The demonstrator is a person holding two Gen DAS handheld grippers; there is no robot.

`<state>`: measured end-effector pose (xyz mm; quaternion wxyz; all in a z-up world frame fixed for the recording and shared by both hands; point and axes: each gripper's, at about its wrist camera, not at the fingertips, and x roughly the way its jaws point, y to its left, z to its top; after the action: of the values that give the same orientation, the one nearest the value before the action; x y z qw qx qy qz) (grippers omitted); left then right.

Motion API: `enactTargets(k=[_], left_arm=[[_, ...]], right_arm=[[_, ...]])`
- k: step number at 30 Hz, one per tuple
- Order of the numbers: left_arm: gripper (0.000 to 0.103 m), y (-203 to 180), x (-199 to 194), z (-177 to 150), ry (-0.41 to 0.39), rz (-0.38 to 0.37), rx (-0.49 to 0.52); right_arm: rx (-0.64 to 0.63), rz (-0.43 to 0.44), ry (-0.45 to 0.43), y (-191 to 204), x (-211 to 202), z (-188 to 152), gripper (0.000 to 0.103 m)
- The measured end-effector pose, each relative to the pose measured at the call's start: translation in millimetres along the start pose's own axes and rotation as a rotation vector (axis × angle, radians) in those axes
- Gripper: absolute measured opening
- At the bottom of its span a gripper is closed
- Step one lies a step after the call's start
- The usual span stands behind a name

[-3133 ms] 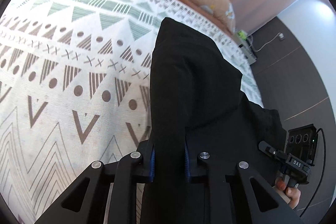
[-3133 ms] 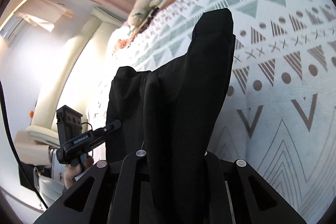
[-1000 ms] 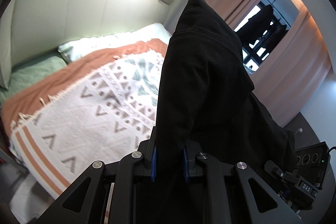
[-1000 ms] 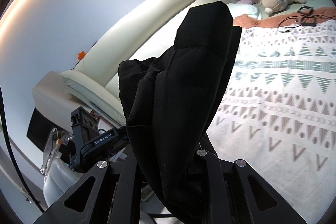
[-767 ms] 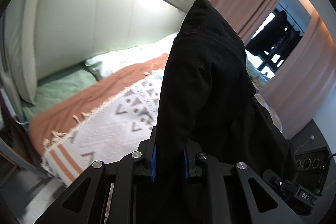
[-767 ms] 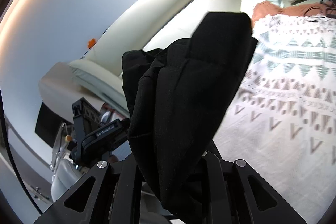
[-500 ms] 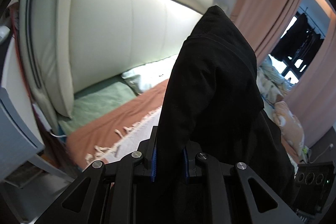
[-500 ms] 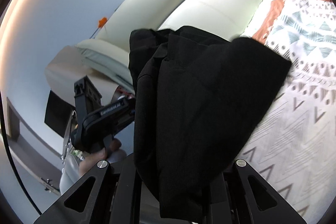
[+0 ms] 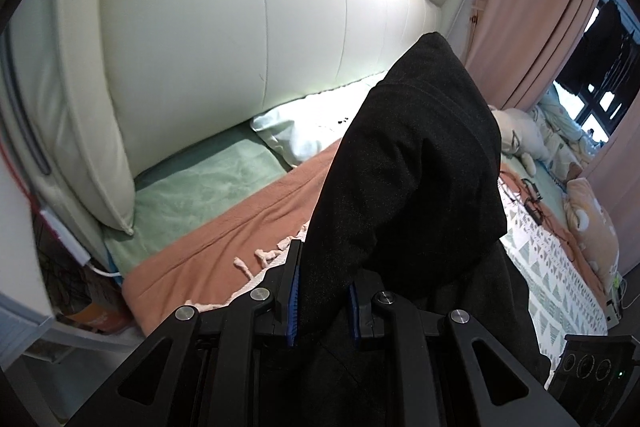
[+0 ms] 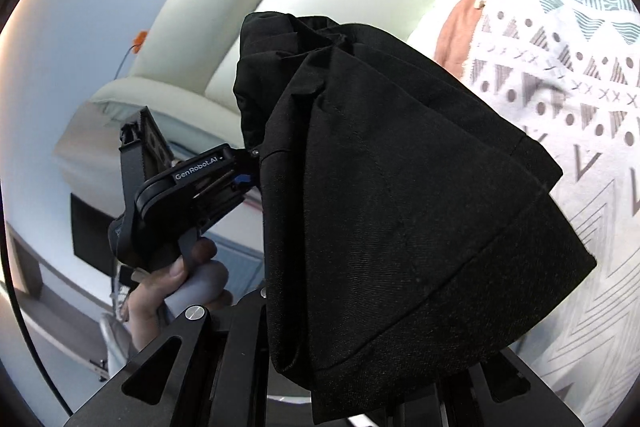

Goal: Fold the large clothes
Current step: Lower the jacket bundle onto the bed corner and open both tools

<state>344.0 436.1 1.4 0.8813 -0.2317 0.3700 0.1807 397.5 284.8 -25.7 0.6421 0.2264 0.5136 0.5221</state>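
The black garment [image 9: 408,187] hung in the air between both tools, above the near edge of the bed. The left gripper [image 9: 322,297] was clamped on a fold of it, blue pads pressing the cloth from both sides. The right gripper's [image 10: 352,367] jaws were buried under the cloth, pinched on it as far as could be told. Only the left view showed the cream headboard [image 9: 240,47], green sheet [image 9: 200,183] and orange blanket [image 9: 224,239]. Only the right view showed the person's hand [image 10: 176,291] on the left tool's handle and the patterned cover [image 10: 560,75]. Three seconds before, the garment was held low over that cover.
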Motion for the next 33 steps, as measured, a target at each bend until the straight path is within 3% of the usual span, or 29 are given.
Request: enactTargets(k=[5,8,10,12,14,21,24,27,30,33], left_arm=[[0.02,-25.0,44.2,11.5,0.069,0.082,0.058],[0.038,-7.9,62.2,11.2,0.094,0.104,0.057],[0.057,2.5,61.9,2.4,0.065,0.105,0.031],[0.061,14.1,64.6,-6.0,0.061,0.112,0.017],[0.061,19.9,67.6,-13.5,0.067,0.105,0.007],[0.061,30.7,63.0,-40.5,0.055,0.096,-0.01],[0.061,25.5,58.6,-49.1,0.052,0.1,0.013],[0.061,21.8,56.0,-57.2,0.05,0.099,0.032],[0.061,16.6,51.4,-65.0,0.047,0.102,0.047],[0.061,8.6,44.4,-72.1,0.027,0.133,0.071]], right_arm=[[0.034,-0.05,-0.019,-46.9,-3.2,19.0,0.015],[0.046,-0.109,-0.002,-83.8,4.1,24.6,0.015],[0.064,-0.155,0.022,-104.9,15.3,26.0,0.015],[0.063,-0.243,0.057,-126.5,25.8,25.2,0.015],[0.069,-0.315,0.086,-146.3,32.0,22.4,0.015],[0.047,-0.33,0.077,-147.5,34.3,19.6,0.015],[0.003,-0.409,0.071,-138.6,32.8,17.1,0.016],[-0.007,-0.489,0.071,-151.0,34.2,21.3,0.028],[-0.011,-0.604,0.066,-156.5,21.0,17.9,0.03],[0.003,-0.629,0.049,-162.4,2.7,17.7,0.031]])
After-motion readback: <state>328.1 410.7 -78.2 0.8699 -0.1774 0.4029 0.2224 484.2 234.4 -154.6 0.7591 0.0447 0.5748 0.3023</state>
